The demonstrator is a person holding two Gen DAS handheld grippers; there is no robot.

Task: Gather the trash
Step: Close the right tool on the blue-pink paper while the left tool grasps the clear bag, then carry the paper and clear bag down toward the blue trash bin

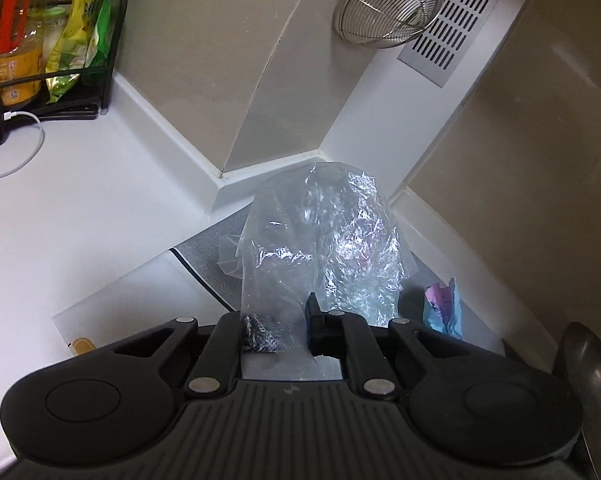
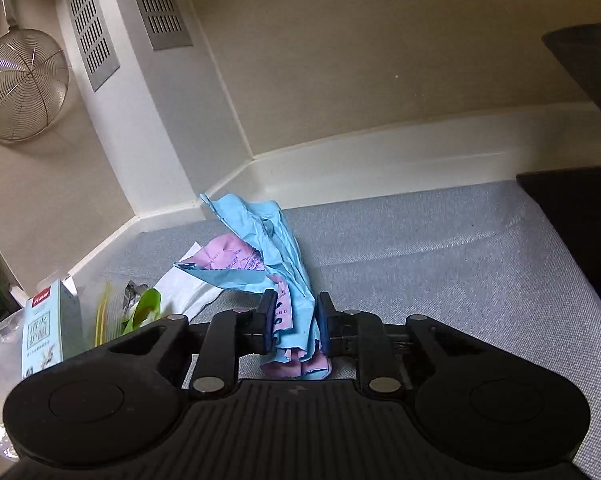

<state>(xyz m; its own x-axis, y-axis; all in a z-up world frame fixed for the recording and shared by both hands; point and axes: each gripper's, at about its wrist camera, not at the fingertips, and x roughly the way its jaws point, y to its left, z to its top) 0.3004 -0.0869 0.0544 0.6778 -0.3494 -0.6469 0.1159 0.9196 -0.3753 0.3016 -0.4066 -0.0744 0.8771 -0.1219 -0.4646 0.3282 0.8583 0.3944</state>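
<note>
My left gripper is shut on the edge of a clear plastic bag, which stands up in front of it over the grey mat. My right gripper is shut on a crumpled blue and pink wrapper that rises from between its fingers above the grey mat. The same wrapper shows in the left wrist view, to the right of the bag. A small pale box and green-yellow scraps lie to the left of the right gripper.
A wire strainer hangs on the wall by a metal vent. A black rack with bottles and snack packs stands at the far left on the white counter, with a white cable. A dark object sits at the right.
</note>
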